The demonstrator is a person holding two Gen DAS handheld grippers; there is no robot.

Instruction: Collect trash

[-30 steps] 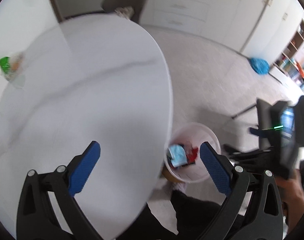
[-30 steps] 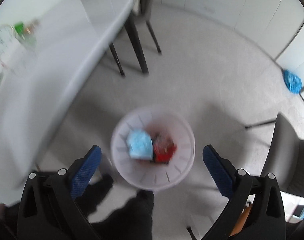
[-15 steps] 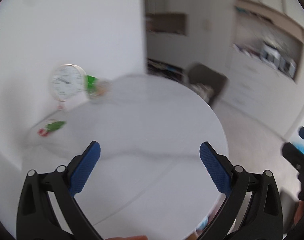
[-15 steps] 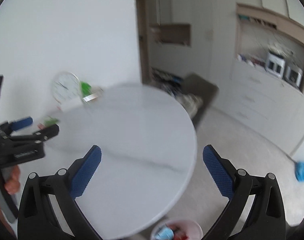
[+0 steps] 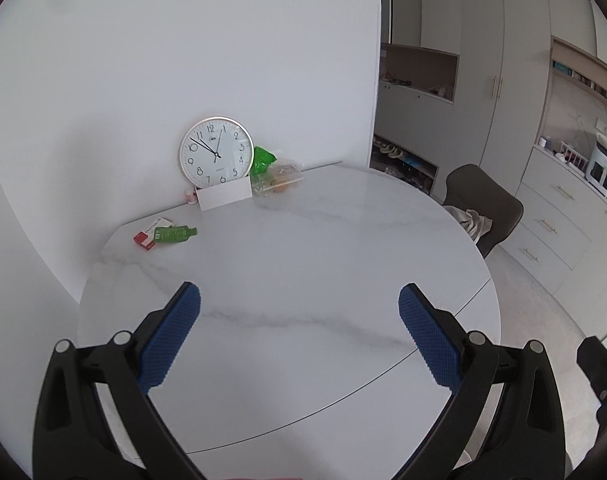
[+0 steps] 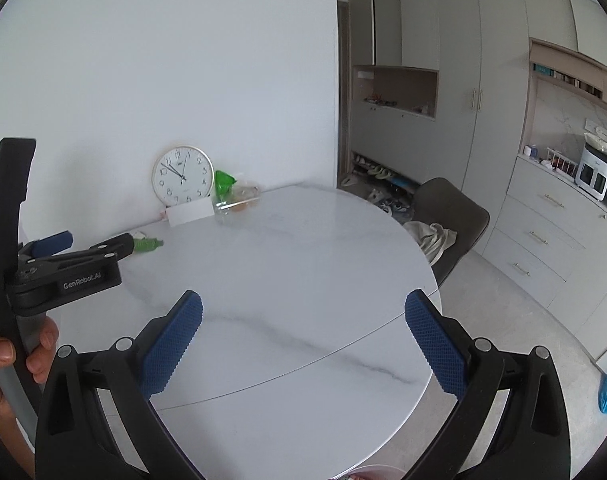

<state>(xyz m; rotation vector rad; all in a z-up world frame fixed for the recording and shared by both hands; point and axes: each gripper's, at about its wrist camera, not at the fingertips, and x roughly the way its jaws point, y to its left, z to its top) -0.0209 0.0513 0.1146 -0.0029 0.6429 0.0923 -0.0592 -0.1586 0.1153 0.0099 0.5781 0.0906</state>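
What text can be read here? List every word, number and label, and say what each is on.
"GenRobot.AI": on the body of the left hand-held gripper, seen from the right wrist.
"1" to "12": hour numerals on the wall clock.
Small print on the clock face: too small to read.
Green bottle label, red and white box: too small to read.
White card: appears blank.

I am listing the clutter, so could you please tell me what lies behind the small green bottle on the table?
A red-and-white box lies behind the green bottle, partly covered by it; its label is unreadable.

One clock (image 5: 216,151), one green bottle (image 5: 174,234), one red box (image 5: 144,239), one chair (image 5: 485,203), two hand-held grippers (image 5: 299,316) (image 6: 303,322)
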